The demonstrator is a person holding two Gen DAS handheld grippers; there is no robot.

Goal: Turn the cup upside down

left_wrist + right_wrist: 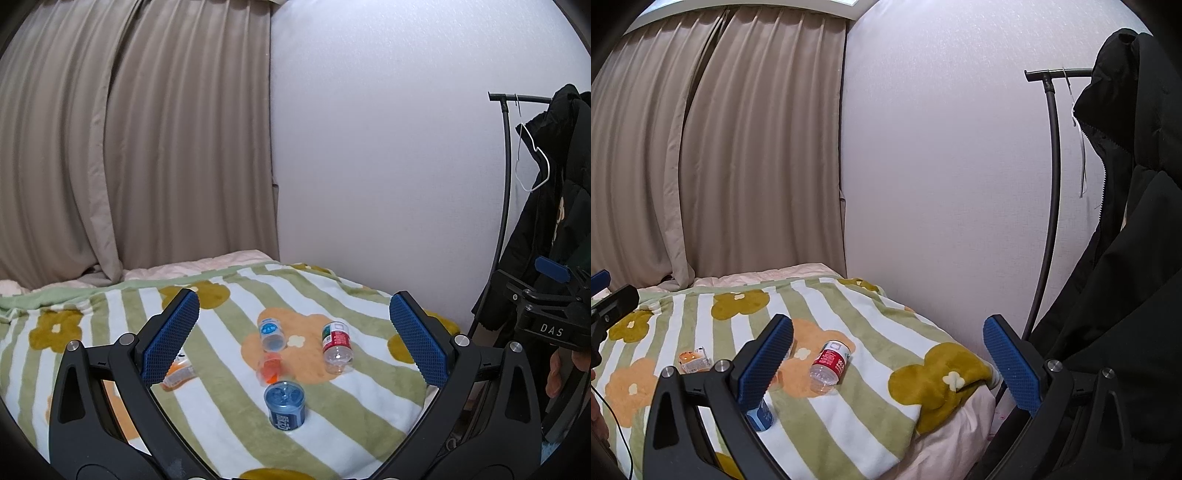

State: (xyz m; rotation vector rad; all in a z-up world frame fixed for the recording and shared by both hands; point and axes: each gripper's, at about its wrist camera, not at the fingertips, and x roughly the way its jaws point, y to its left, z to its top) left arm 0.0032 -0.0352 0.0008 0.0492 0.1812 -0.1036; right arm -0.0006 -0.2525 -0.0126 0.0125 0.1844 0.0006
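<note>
Several cut-bottle cups lie on a striped flower blanket (229, 424). A blue cup (284, 405) stands nearest, its moulded base up. A small orange cup (270, 369) lies behind it. A light-blue labelled cup (271, 334) and a red-labelled clear cup (337, 347) lie on their sides. An orange-white cup (179, 374) lies partly behind my left finger. My left gripper (295, 336) is open and empty above them. My right gripper (888, 360) is open and empty; the red-labelled cup (829, 363) lies between its fingers in view, and the blue cup (761, 415) is half hidden.
The bed's right edge (945, 435) drops off beside a white wall. A black coat (1126, 258) hangs on a curved rack (1049, 221) at the right. Beige curtains (129, 147) hang behind the bed. The right gripper's body (546, 317) shows at the right of the left wrist view.
</note>
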